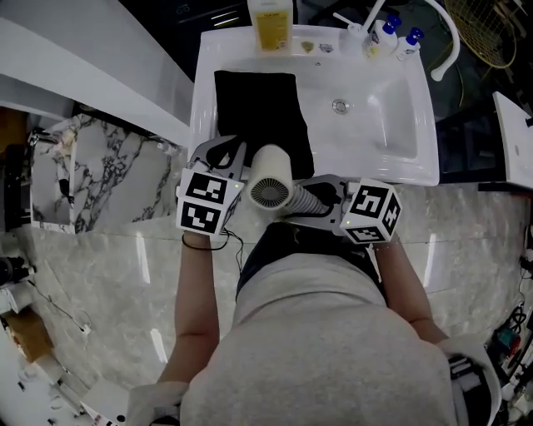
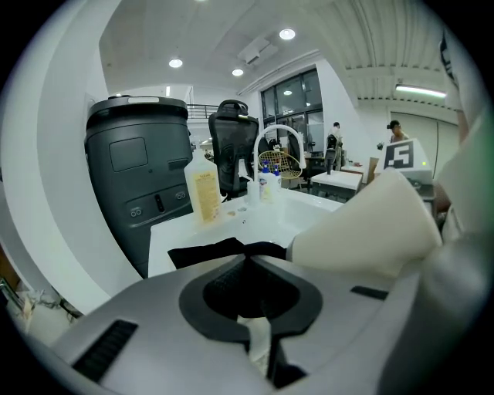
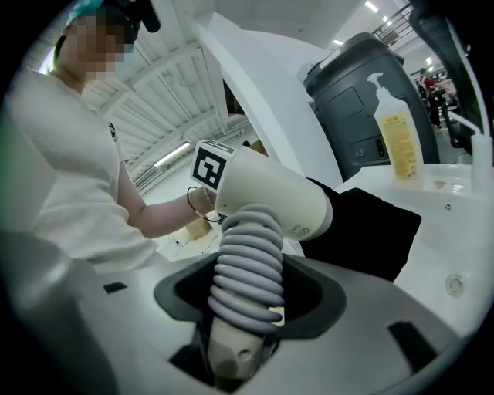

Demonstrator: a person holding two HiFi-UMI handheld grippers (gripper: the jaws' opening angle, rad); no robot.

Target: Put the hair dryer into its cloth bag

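- White sink counter (image 1: 408,170) above a marble floor (image 1: 108,274); a yellow soap bottle (image 1: 271,25) stands at the back rim.
- Cloth bag (image 1: 262,108): black, lies flat on the left part of the counter.
- Hair dryer (image 1: 271,179): cream, held over the bag's near edge, its cord coiled round the handle.
- Right gripper (image 3: 245,297): fingers clamped on the coiled handle.
- Left gripper (image 2: 247,258): fingers closed together, apparently pinching the bag's near edge, just beside the dryer.
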